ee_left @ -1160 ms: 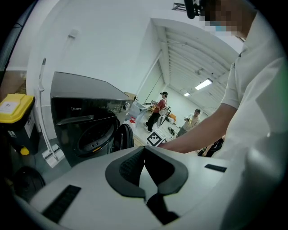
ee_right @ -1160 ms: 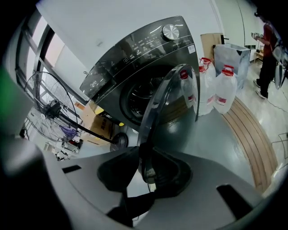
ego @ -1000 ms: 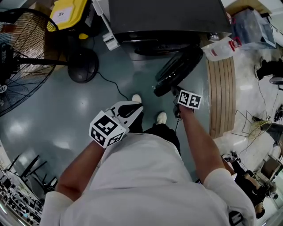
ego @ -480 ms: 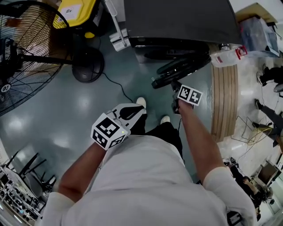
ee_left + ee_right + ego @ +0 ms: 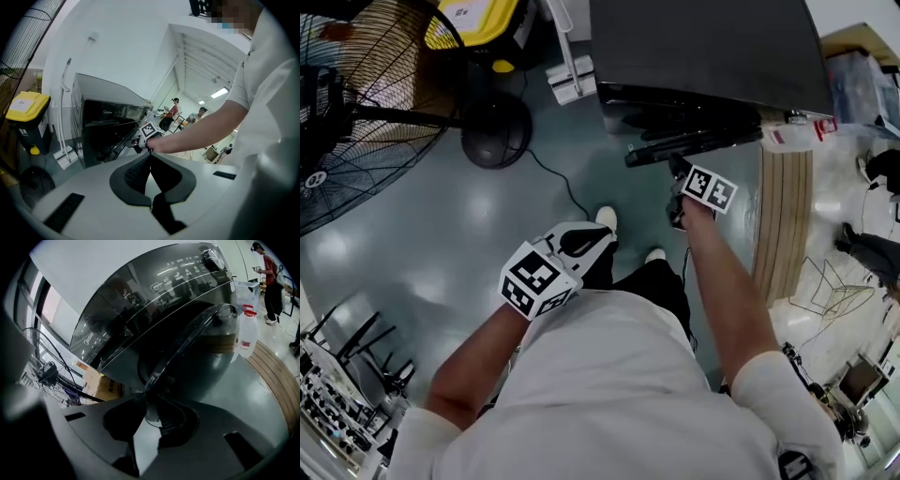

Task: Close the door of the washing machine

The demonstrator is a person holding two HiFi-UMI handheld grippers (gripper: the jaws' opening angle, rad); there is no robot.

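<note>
The dark washing machine point(image 5: 703, 47) stands at the top of the head view. Its round door point(image 5: 694, 145) hangs only slightly ajar, swung in close to the front. My right gripper point(image 5: 678, 169) is at the door's free edge. In the right gripper view the door's rim point(image 5: 187, 348) runs down between my right gripper's point(image 5: 147, 392) tips, and the jaws are closing on it. My left gripper point(image 5: 598, 234) hangs by my waist, away from the machine. In the left gripper view my left gripper point(image 5: 150, 154) is shut with nothing in it.
A large floor fan point(image 5: 356, 112) with a round base point(image 5: 495, 129) stands at the left. Behind it is a yellow bin point(image 5: 483, 19). A plastic jug point(image 5: 792, 136) and a wooden slatted strip point(image 5: 786, 216) lie to the machine's right. A cable point(image 5: 558, 183) crosses the floor.
The door has swung from wide open to nearly against the machine's front. My right gripper has travelled with its edge toward the machine. The left gripper has drifted slightly forward.
</note>
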